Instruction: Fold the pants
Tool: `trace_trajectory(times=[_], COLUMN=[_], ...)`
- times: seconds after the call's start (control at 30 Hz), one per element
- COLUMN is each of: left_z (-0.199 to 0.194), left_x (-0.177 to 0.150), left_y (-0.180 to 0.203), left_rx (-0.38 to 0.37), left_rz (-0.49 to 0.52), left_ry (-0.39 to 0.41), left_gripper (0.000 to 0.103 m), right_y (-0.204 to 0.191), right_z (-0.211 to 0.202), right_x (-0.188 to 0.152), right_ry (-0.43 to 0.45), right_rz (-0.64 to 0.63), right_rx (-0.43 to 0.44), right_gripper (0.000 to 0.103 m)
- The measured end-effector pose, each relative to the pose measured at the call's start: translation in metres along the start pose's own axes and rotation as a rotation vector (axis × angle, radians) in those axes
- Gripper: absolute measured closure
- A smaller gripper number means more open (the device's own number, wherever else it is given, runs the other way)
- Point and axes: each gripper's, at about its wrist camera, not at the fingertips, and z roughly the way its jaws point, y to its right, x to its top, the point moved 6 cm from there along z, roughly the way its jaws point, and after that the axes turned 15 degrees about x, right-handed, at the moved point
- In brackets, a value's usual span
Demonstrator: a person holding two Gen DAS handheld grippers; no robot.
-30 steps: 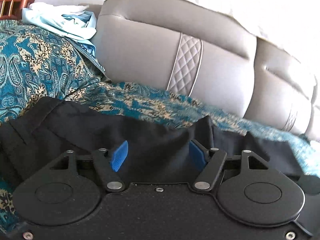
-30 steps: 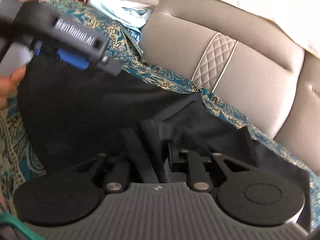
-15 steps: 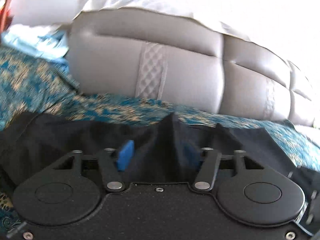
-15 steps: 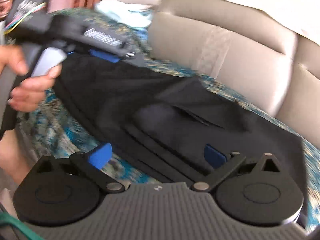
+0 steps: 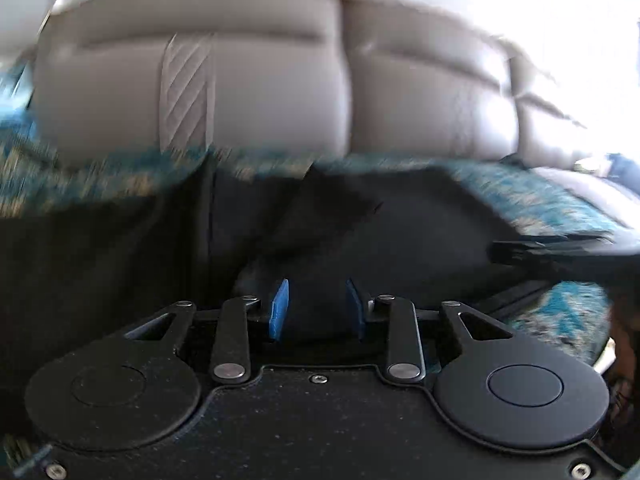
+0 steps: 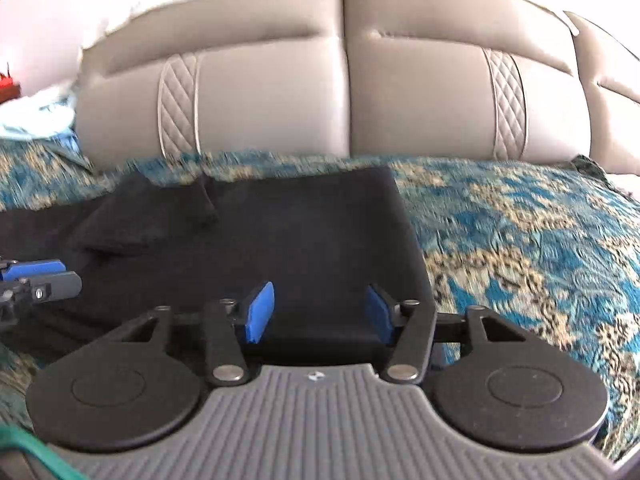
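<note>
The black pants [image 6: 300,232] lie folded on the patterned sofa cover, their right edge straight and a loose flap at the upper left. My right gripper [image 6: 319,314] sits low over the near right corner. Its jaws are closing with the cloth's edge between the blue pads, which do not visibly press it. In the left wrist view the pants [image 5: 400,232] are bunched, and my left gripper [image 5: 316,308] is closing with a ridge of black cloth pinched between its pads. The left gripper [image 6: 32,280] also shows at the left edge of the right wrist view.
A teal and tan patterned cover [image 6: 520,240] spreads over the sofa seat. The grey padded backrest [image 6: 280,92] stands behind the pants. Light blue clothes [image 6: 36,116] are piled at the far left. A green cable [image 6: 24,444] runs by my right gripper.
Both views swung right along the sofa. The right gripper let go of the pants, opened wide, then narrowed over their near corner. The left jaws narrowed on the cloth. The pants lie flatter.
</note>
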Motion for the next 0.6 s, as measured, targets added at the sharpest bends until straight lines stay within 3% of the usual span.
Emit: trace_trajectory(times=[0.03,0.2,0.3,0.37,0.43,0.6], left_z=[0.006,0.001,-0.013,-0.03,-0.038,-0.003], left_x=[-0.003,-0.009,-0.007,0.002,0.012,0.034], left_y=[-0.001,0.005,0.009,0.018,0.036,0.069], left_rx=[0.029,0.096,0.117,0.058,-0.013,-0.116], left_rz=[-0.012,0.038,0.079,0.132,0.189,0.121], left_ry=[-0.034,-0.011,0.043,0.149,0.18,0.047], left_gripper=[0.076,0.077,0.077,0.066,0.065,0.065], right_y=[0.0,-0.003,0.0,0.001,0.001,-0.001], right_z=[0.004,0.002,0.001,0.001,-0.001,-0.003], right_x=[-0.004,-0.018,-0.021,-0.024,-0.027,-0.032], right_ry=[-0.019,0.006,0.034,0.055,0.081,0.132], right_rz=[-0.006,-0.093,-0.099,-0.124,-0.134,-0.158], right_rx=[-0.006,-0.033,-0.011,0.004,0.017,0.042], right_gripper=[0.044,0.037,0.034,0.033,0.032,0.024])
